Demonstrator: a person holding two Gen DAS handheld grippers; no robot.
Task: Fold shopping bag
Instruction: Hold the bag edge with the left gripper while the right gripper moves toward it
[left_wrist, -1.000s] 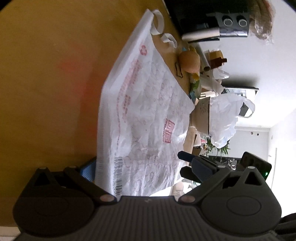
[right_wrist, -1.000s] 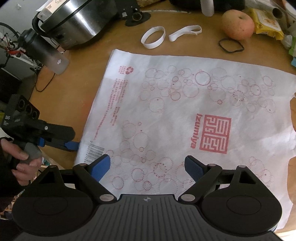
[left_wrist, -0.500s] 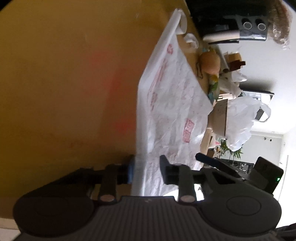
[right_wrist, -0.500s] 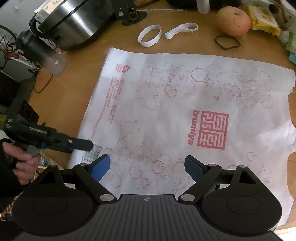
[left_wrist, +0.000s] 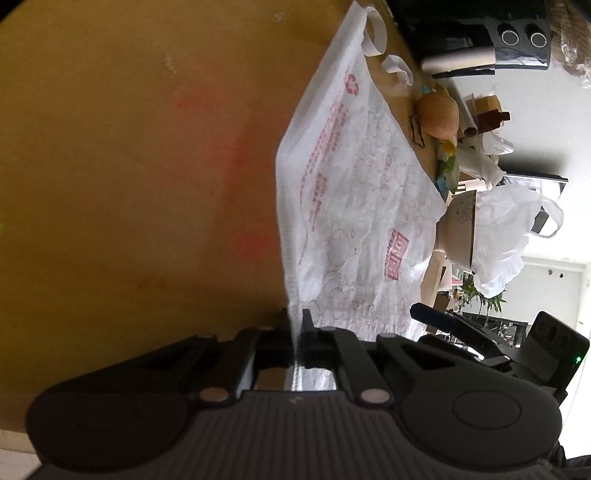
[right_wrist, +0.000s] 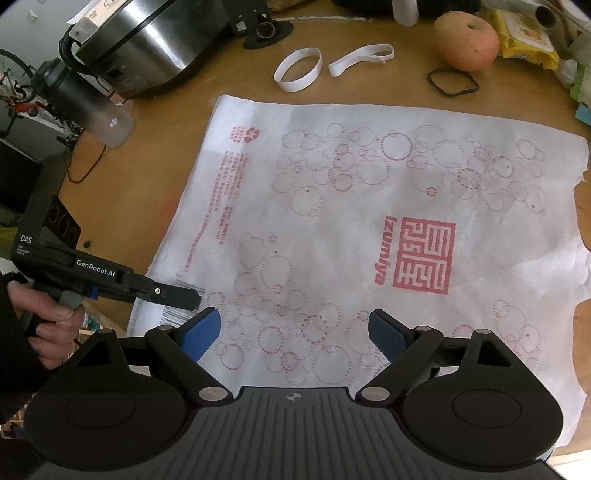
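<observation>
The shopping bag (right_wrist: 369, 229) lies flat on the wooden table (right_wrist: 155, 177). The left gripper (left_wrist: 295, 325) has just closed its 2 jaws on the bag's barcode corner. The right gripper (right_wrist: 293, 332) hovers wide open above the near edge, holding nothing.

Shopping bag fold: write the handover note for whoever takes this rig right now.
Left gripper: jaws have just closed, shut on the barcode corner of the white plastic shopping bag with red circle print.
Right gripper: open, above the bag's near edge, pads off it.
Bag: spread flat, one layer, on the round wooden table; red square logo faces up.
Done: corner gripped only.
Left: every fold; likely carry the pinched corner across the bag first.
</observation>
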